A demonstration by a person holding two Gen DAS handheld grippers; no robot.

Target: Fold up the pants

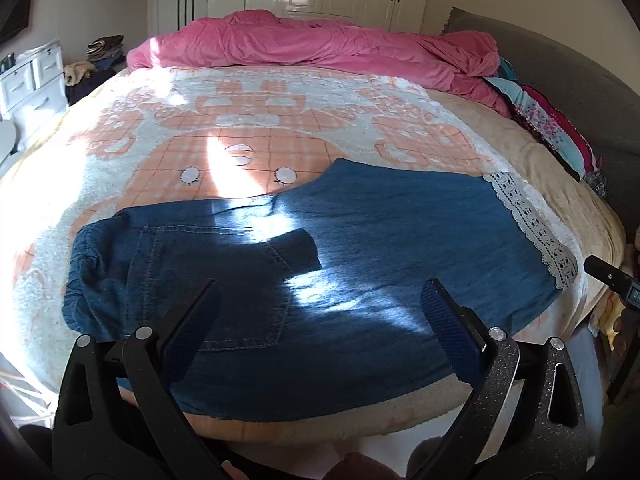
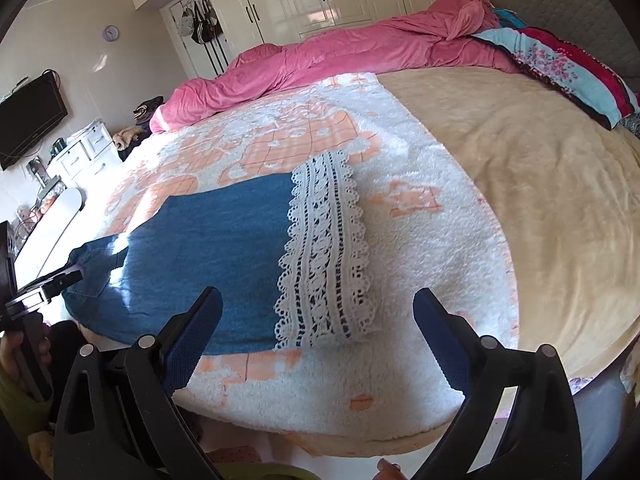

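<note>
Pants (image 1: 360, 248) look soft and floppy, so both wide-open, empty tools (image 1: 320, 312) (image 2: 316, 320) should pinch near corners.

Your left claw (image 1: 320, 320) covers the near edge of the pants (image 1: 360, 232), the picture's edge cuts off all but the tip of your right claw (image 1: 612, 276), and the wall clock (image 2: 111, 33) is too small to read.

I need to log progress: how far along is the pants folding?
Done: the denim pants lie flat on the blanket, legs apparently stacked, lace hem together. In hand: nothing; the left gripper and right gripper are open. Left: folding them shorter.
</note>
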